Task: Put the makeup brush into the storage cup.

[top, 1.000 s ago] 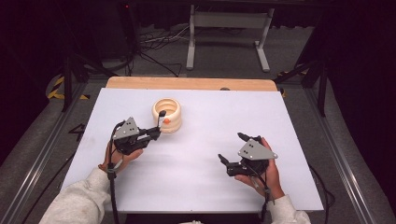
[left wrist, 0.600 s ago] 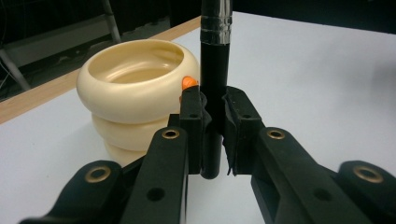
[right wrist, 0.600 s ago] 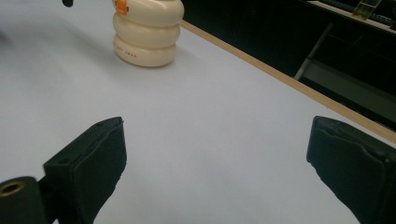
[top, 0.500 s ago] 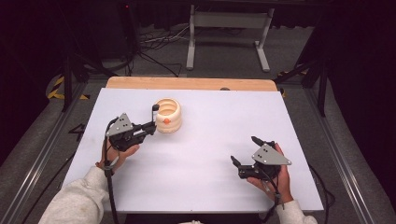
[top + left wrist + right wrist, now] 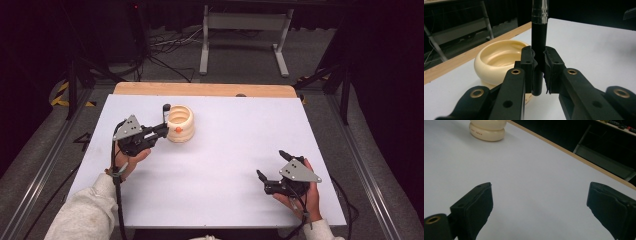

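Cream ribbed bowl [image 5: 180, 123] near the desk's [image 5: 230, 150] far left edge, interior apparently bare; left claw [image 5: 539, 66] clamped on an upright black rod [image 5: 539, 45] just beside it; right claw [image 5: 539, 202] wide apart, holding nothing, near right corner.

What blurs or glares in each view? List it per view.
High view: soft overall, dark surroundings, the white table evenly lit, faint shadows beside both hands. Left gripper view: the black rod and bowl sharp, a bright band of glare on the rod's top. Right gripper view: near pads slightly soft, background dim.
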Motion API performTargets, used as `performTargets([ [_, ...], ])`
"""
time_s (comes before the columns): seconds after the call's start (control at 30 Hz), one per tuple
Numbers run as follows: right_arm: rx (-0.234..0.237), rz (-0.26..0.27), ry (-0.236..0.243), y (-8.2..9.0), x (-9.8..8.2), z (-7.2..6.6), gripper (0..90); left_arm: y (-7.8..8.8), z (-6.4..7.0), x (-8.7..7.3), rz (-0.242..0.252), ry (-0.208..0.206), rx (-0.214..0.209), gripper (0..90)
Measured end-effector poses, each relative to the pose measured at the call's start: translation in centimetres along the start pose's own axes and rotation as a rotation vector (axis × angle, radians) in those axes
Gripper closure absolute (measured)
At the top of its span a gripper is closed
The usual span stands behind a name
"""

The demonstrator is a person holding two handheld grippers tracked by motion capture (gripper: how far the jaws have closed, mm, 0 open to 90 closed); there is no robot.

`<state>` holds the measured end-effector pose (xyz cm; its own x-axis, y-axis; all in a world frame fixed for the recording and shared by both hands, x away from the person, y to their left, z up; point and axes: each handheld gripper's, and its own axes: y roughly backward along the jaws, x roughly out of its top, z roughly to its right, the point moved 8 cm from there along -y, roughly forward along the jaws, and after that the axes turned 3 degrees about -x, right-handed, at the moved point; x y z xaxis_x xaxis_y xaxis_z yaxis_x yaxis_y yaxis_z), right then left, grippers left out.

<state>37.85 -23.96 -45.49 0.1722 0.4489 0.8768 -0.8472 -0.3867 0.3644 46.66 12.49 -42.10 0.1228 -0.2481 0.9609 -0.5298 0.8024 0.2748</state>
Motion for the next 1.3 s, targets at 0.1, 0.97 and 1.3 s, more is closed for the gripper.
performTargets([
  [0.1, -0.004, 0.006, 0.0, 0.3, -0.1, 0.0, 7.0, 0.0, 0.0, 0.4, 0.008, 0.001, -0.001, 79.3],
  [0.97, -0.015, -0.006, -0.024, 1.1, -1.6, 0.3, 8.2, -0.8, -0.4, 4.1, 0.062, -0.021, -0.001, 79.3],
  [1.3, -0.004, -0.003, -0.012, 1.1, -1.6, -0.1, 8.1, -1.7, -1.3, 4.9, 0.09, -0.011, -0.002, 79.2],
])
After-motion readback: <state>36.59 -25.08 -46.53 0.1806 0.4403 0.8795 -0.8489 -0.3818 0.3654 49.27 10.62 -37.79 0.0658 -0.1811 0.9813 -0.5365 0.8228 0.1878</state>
